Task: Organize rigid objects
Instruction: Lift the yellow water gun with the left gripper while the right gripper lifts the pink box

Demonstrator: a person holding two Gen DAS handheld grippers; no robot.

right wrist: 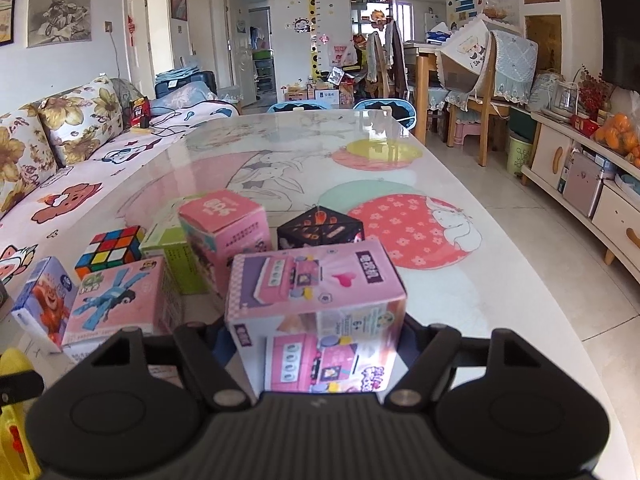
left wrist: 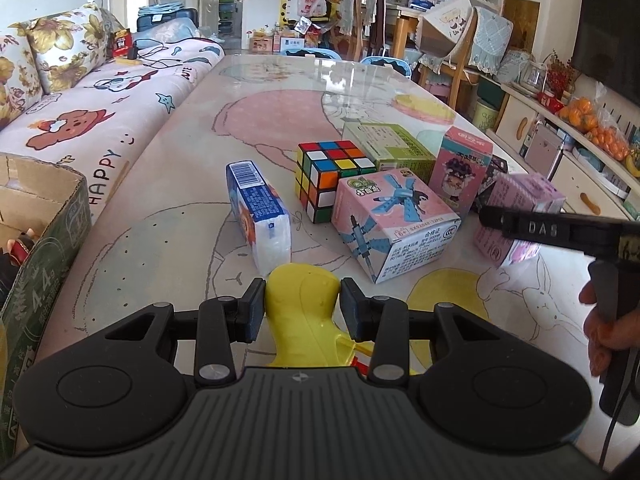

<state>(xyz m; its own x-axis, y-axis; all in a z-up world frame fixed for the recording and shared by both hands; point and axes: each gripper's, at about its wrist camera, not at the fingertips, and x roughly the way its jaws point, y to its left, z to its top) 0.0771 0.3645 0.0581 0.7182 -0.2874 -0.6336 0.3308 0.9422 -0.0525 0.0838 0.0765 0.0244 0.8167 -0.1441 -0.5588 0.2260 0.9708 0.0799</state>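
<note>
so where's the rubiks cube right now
In the left wrist view the rubiks cube sits mid-table, between the blue tissue pack on its left and the pink dragonfly box at front right.

Table (left wrist: 168, 184): Rubik's cube (left wrist: 330, 174) at centre of the cluster; tissue pack (left wrist: 260, 216) to its left, on edge. Helicopter toy box (left wrist: 394, 224) before the cube, flat carton (left wrist: 390, 144) behind it. Cardboard box (left wrist: 44, 240) at the table's left edge. Sofa (left wrist: 100, 120) beyond the left side.
</note>
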